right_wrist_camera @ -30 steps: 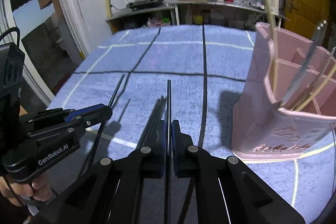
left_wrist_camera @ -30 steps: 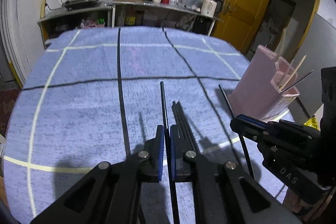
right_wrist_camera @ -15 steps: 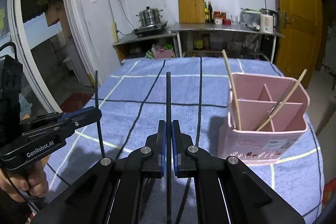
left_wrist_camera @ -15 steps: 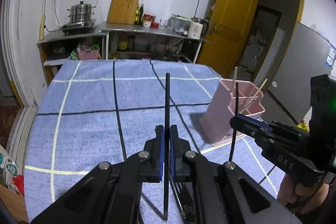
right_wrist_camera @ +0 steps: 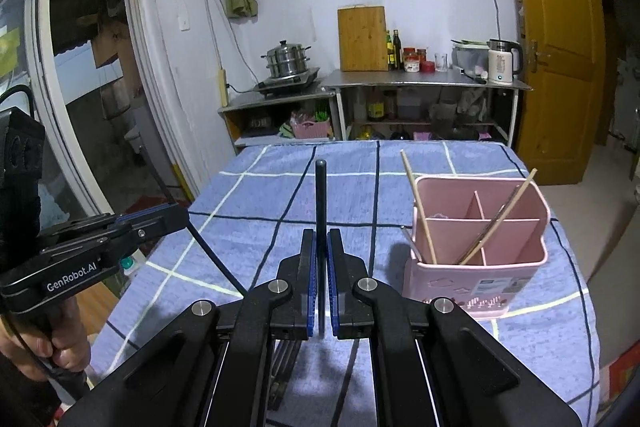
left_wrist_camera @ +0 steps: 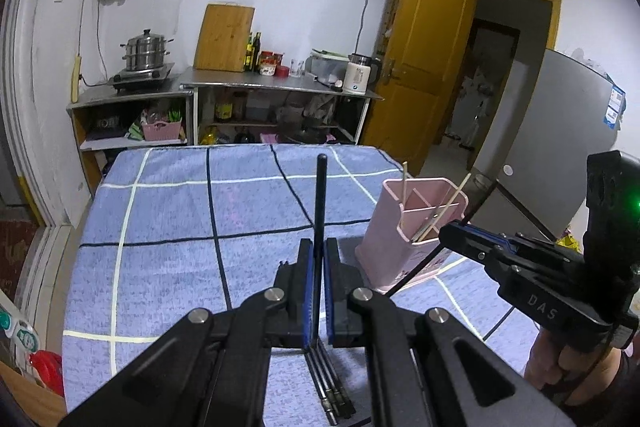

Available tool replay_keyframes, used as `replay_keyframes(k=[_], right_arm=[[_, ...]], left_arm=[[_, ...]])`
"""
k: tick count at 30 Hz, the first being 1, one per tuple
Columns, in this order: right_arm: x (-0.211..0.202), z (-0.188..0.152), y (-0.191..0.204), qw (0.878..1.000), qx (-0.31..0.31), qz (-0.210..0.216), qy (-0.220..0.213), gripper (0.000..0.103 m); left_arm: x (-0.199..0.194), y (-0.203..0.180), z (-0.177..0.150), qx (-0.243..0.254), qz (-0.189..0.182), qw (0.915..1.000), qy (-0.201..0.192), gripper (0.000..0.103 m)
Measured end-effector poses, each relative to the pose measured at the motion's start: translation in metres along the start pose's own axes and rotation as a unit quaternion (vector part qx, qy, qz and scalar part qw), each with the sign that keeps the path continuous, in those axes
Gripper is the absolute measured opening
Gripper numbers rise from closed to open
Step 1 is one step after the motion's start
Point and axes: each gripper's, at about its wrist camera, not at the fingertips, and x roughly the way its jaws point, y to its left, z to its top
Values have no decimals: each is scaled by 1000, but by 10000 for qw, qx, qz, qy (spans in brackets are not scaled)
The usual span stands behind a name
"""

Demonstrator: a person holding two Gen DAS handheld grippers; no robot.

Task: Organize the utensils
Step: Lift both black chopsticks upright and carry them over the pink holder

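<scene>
1. Left claw is clenched on one thin black chopstick; the stick runs up between the blue pads and points to 12 o'clock.
2. Right claw is likewise clenched on a second thin black chopstick, also pointing to 12 o'clock. Both sticks are clear of the surface.
3. A bundle of spare black chopsticks lies on the blue checked cloth at 6 o'clock, beneath the left claw.
4. The pink plastic divided utensil holder stands at 2 o'clock from the right claw, upright on the cloth, with pale wooden chopsticks and what looks like a metal utensil leaning inside.
5. Judgement: step in hand is carrying both sticks to the holder.
6. To do it well: tip each stick point-down over an open compartment, clear of the leaning sticks, one claw at a time so the claws do not collide; release only once the tip is below the rim. Holder looks light and could tip if nudged.
</scene>
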Motion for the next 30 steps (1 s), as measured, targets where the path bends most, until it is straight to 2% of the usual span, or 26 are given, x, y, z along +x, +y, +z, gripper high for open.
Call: replay_keyframes(k=[6,16,23,30], right_arm=[[-17,2,-5,9999,36,-61,-110,5],[-38,-2,-35,9991,262,-296,-142,5],[-57,13,-59,9974,394,-493,-362,5],[-77,41,-80,9939,457,-663,-748,5]], left_arm=[[-8,-13,2,37,-115,9999,20,5],[5,-43,2,79,-535,9982,248,5],[15,-76,28,252,-888,9956,165,5],[21,-102,68,393,-1121,9928,-120,5]])
